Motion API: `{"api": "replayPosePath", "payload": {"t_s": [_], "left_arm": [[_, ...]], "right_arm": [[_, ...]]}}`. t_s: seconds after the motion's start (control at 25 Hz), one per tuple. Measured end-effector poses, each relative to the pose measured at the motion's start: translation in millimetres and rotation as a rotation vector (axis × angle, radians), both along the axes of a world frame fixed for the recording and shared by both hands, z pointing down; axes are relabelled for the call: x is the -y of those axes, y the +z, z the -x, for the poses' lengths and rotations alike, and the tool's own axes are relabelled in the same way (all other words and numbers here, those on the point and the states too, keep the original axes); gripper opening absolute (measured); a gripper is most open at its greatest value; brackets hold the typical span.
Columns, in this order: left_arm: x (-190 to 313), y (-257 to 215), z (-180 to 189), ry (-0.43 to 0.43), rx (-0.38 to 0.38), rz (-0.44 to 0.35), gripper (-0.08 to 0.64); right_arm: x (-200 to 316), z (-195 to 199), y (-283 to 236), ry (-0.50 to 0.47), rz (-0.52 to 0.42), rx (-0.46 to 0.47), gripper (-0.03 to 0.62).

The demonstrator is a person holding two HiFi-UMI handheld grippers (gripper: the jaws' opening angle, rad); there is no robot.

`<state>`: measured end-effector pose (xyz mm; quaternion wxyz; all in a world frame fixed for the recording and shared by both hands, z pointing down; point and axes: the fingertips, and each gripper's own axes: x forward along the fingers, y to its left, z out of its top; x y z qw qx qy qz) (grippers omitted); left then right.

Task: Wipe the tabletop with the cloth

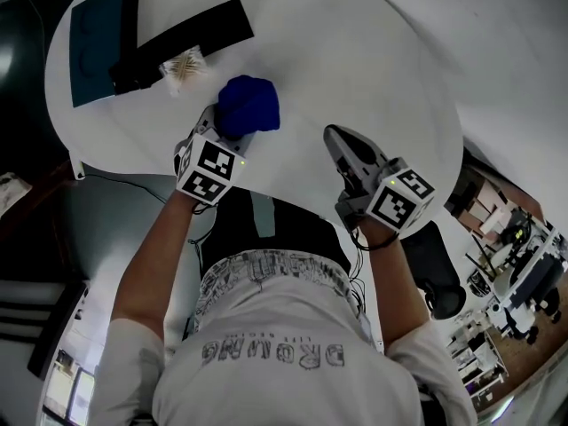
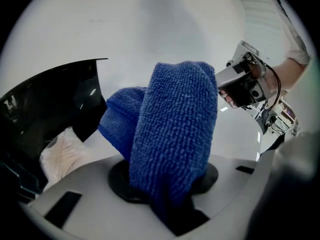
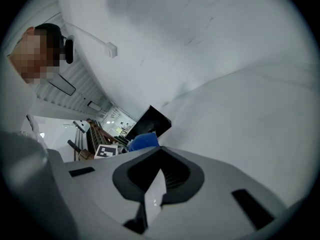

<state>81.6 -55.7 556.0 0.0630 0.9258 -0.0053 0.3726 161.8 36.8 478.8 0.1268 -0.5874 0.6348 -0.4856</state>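
Head view looks down on a white round worktop (image 1: 355, 51), where a long black flat slab (image 1: 186, 38) lies near the far edge. A dark teal rectangular tray (image 1: 98, 43) sits at the slab's left end, and the slab rests partly on it. A small clear crinkled packet (image 1: 185, 67) touches the slab's near side.

The bunched blue terry cloth (image 1: 248, 105) rests on the worktop just on the near side of the slab, close to the packet. The left tongs (image 1: 222, 131) are clamped on it. In the left gripper view the cloth (image 2: 170, 144) rises in a thick fold from between the closed jaws and fills the middle of the frame, with the slab (image 2: 50, 104) and the packet (image 2: 62, 154) to its left.

The right tongs (image 1: 342, 145) hover over bare worktop, well to the right of the slab and apart from the cloth. In the right gripper view the right tongs (image 3: 152, 194) have their jaws pressed together with nothing between them. The cloth (image 3: 144, 141) shows small beyond them, in front of the slab (image 3: 150, 121).
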Motion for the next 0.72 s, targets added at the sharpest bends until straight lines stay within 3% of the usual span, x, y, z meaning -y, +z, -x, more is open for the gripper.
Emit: {"api": "replayPosePath", "payload": {"t_s": [0.4, 0.72], "left_arm": [[-29, -2, -54, 0.093, -0.007, 0.004, 0.153], [-35, -1, -65, 0.111, -0.014, 0.000, 0.153]], "right_arm": [[-29, -35, 0, 0.081, -0.005, 0.004, 0.006], [-38, -43, 4, 0.103, 0.000, 0.011, 0.006]]}}
